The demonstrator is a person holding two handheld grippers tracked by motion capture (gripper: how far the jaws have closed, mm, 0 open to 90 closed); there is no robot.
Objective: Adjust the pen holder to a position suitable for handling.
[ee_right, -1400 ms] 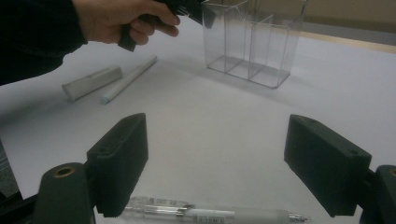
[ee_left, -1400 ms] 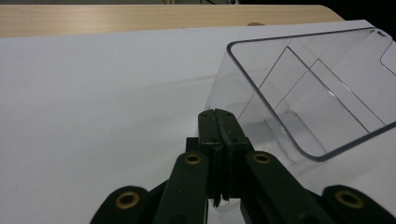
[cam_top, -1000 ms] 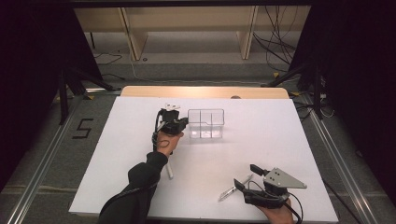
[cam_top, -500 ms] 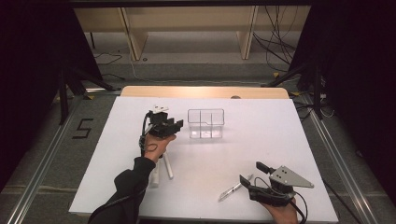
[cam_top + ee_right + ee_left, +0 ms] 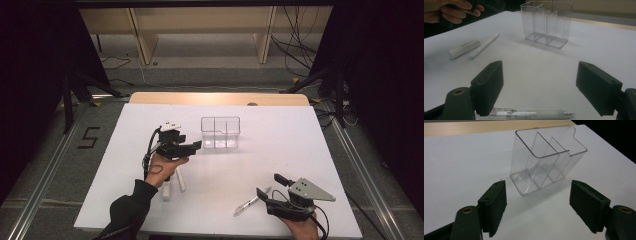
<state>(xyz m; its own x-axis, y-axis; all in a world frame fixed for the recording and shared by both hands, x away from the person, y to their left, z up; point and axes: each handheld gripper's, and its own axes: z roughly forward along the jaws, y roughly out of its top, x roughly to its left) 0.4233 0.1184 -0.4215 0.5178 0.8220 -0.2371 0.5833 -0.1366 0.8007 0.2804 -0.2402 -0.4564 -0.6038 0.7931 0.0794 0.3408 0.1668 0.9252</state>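
A clear plastic organizer with three compartments stands upright at the middle of the white table. My left gripper hovers just left of it, open and holding nothing. In the left gripper view the organizer stands just beyond the left gripper. My right gripper is near the front right edge, open. A clear pen lies on the table just left of its jaws. In the right gripper view the pen lies crosswise at the base of the right gripper.
A white marker and a short white stick lie by the left hand; the right gripper view shows the marker, the stick and the hand. Dark floor surrounds the table.
The left gripper has drawn back to the left from the organizer and come a little nearer to me. The right gripper has barely shifted.
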